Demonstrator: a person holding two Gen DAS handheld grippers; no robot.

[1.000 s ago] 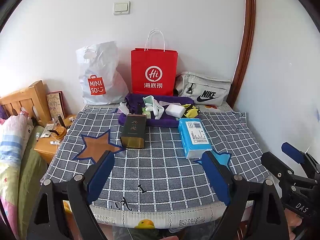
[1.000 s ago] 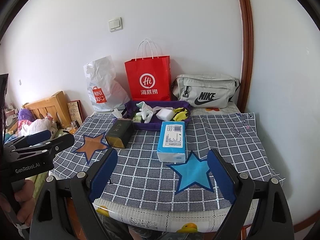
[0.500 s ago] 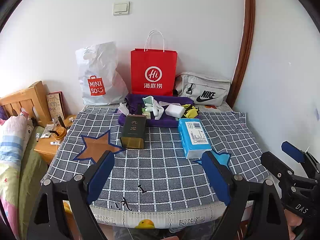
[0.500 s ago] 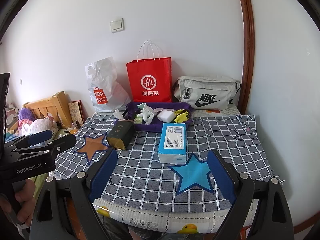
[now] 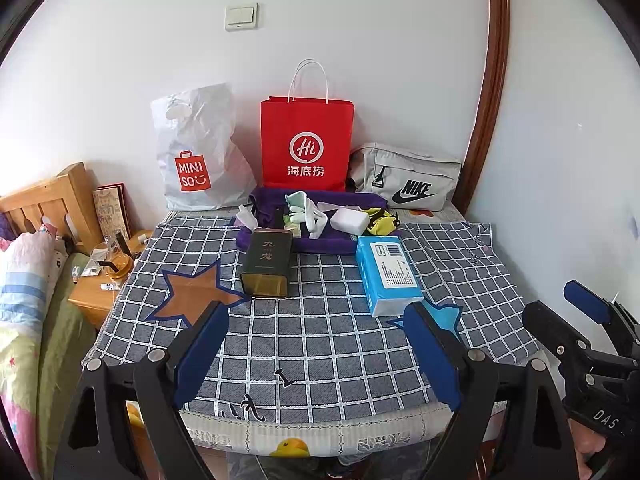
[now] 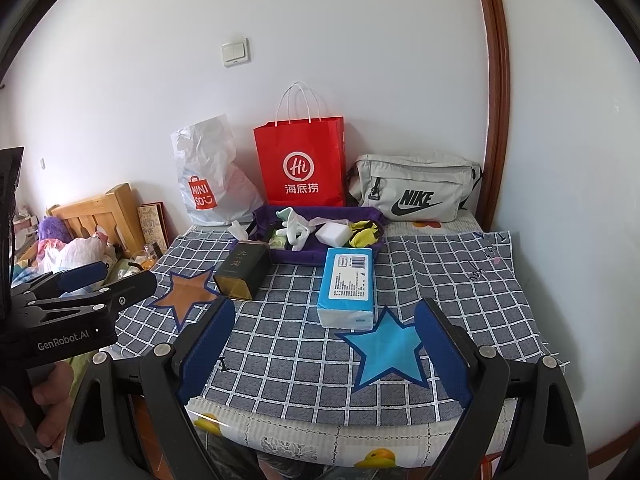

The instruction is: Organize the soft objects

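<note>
Left tongs: mine, jaws wide apart, nothing between them, hovering over the near edge of the bench.
Brown star patch: near left, on the checked cloth.
Dark tin: lying with its long axis pointing away from me, just before the tray's left end.
Purple tray: far centre, well beyond both tongs; holds the soft things: white-green cloth, white sponge, yellow bundle.
Blue tissue pack: long axis running away from me, dead ahead of the right tongs, touching the tray's front edge.
Right tongs: jaws wide apart, empty; I judge them nearer the pack.
Obstacles: tin and pack stand before the tray.
</note>
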